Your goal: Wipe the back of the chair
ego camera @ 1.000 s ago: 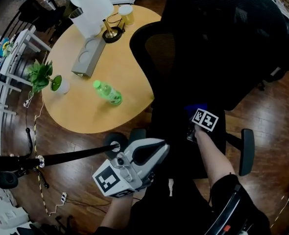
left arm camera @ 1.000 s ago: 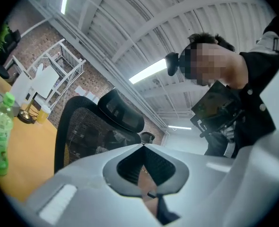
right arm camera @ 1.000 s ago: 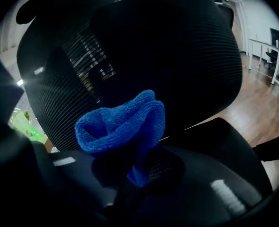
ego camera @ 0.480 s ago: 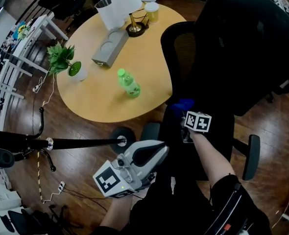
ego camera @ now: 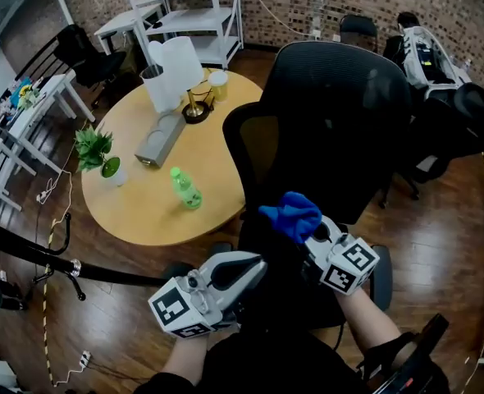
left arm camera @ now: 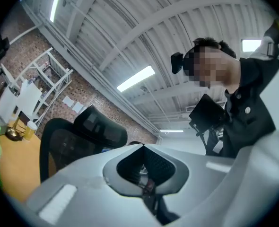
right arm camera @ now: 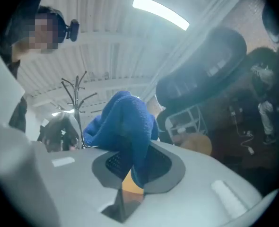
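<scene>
Over on the left, a plant and a green bottle are parked on the round table. The left gripper is held low, its jaws pressed together with nothing caught between them. Just right of it, a blue cloth is bunched up and clamped in the right gripper, held in front of the lower back of the black chair. Whether it's actually touching can't be told. The chair is stood right beside the table, back turned to the person.
</scene>
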